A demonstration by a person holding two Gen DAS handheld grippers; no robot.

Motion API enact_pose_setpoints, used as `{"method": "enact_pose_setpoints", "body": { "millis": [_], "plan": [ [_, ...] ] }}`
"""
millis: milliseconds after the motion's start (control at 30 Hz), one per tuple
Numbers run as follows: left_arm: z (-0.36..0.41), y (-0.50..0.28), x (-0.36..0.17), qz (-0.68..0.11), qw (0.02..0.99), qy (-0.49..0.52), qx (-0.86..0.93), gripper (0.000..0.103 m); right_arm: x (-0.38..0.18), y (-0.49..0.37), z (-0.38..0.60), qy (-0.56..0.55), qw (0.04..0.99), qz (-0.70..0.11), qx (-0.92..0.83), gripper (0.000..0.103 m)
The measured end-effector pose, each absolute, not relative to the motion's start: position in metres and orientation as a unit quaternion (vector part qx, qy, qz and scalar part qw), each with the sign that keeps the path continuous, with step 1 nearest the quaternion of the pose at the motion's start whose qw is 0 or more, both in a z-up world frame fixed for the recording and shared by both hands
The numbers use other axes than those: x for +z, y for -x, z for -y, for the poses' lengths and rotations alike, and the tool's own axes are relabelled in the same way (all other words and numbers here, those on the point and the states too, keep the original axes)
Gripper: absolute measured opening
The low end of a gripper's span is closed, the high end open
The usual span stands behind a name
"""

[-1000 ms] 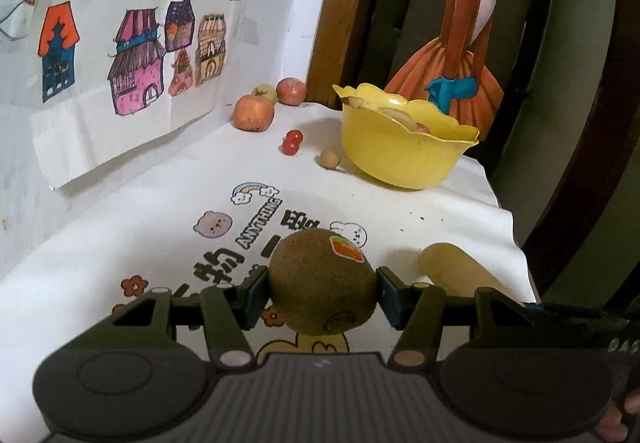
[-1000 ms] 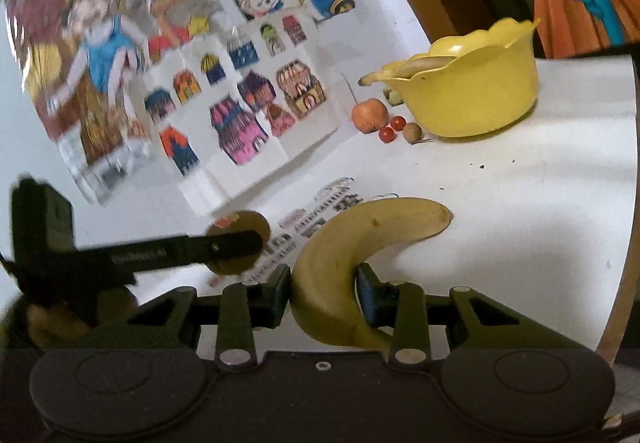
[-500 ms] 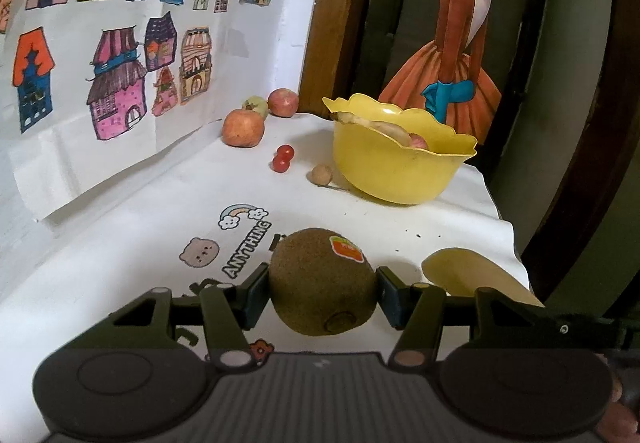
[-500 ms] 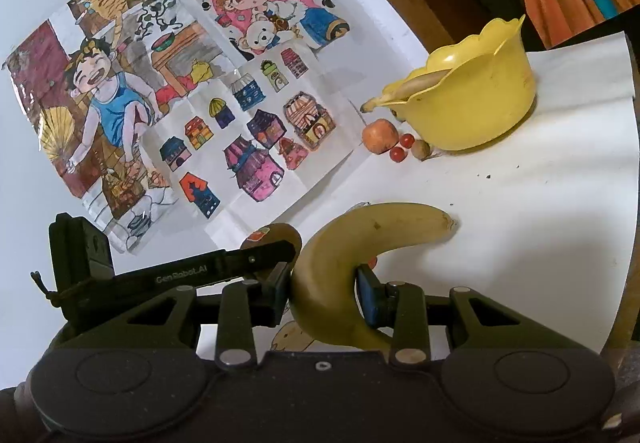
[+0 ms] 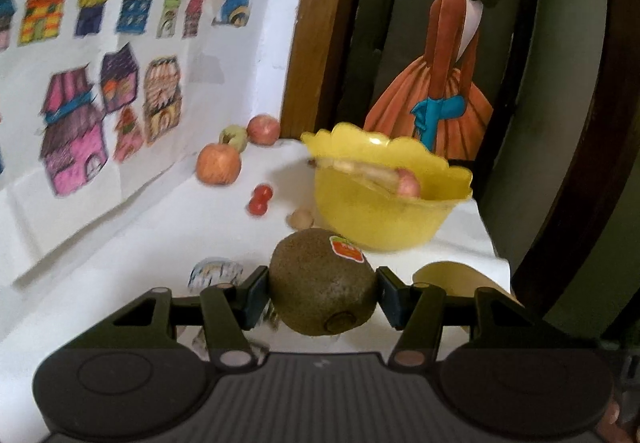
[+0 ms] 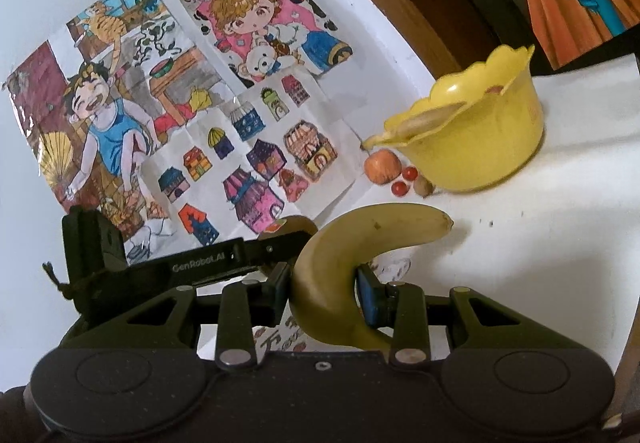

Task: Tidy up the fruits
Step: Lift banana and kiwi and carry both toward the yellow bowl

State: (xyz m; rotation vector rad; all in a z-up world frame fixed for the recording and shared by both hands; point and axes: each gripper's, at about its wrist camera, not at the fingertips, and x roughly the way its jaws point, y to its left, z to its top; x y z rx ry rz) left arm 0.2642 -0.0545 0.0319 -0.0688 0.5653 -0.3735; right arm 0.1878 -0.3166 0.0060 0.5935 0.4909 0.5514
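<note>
1. Left gripper (image 5: 322, 293) clamping a kiwi (image 5: 322, 283) between both pads, sticker facing up, fruit raised clear of the worktop (image 5: 140, 243).
2. Right gripper (image 6: 322, 293) pinching a banana (image 6: 360, 243) near its stem end, curved body arcing up and to the right, tip pointing toward the bowl (image 6: 480, 147).
3. Sitting side by side: left gripper showing in the right wrist view as a dark bar just left of the banana, kiwi partly hidden behind it.
4. Standing at the far end of the worktop: yellow scalloped bowl, already holding a banana and a reddish fruit, both blurred in the left wrist view.
5. Lying loose left of the bowl: an apple (image 5: 218, 165), two cherry tomatoes (image 5: 260, 199) touching each other, and a small brown fruit (image 5: 300, 219) just beside the bowl's base.
6. Resting farther back by the wall corner: a green fruit (image 5: 236, 137) and a red apple (image 5: 263, 129), close together.
7. Hanging on the wall left of the worktop: coloured drawings (image 6: 240, 163) of houses and children.
8. Showing behind the bowl: a picture of a figure in an orange dress (image 5: 440, 91) with a blue bow.
9. Peeking out at the right edge of the left wrist view: the held banana's tip, near the worktop's edge.
</note>
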Motion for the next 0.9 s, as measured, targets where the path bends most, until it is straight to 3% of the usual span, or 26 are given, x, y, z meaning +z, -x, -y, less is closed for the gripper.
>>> {"method": "enact_pose_setpoints", "body": {
  "millis": [467,833,900],
  "plan": [
    [0.114,-0.345,0.077,-0.189,0.957,0.035,-0.216,0.062,0.055,-0.244,0.359,-0.227,0.928,-0.181,0.234,0.040],
    [0.133,-0.392,0.058,-0.208,0.955,0.044,-0.206,0.062,0.052,-0.236,0.370,-0.229,0.924,-0.192,0.239,0.040],
    [0.135,-0.398,0.055,-0.212,0.954,0.045,-0.206,0.062,0.060,-0.231,0.373,-0.216,0.932,-0.171,0.236,0.029]
  ]
}}
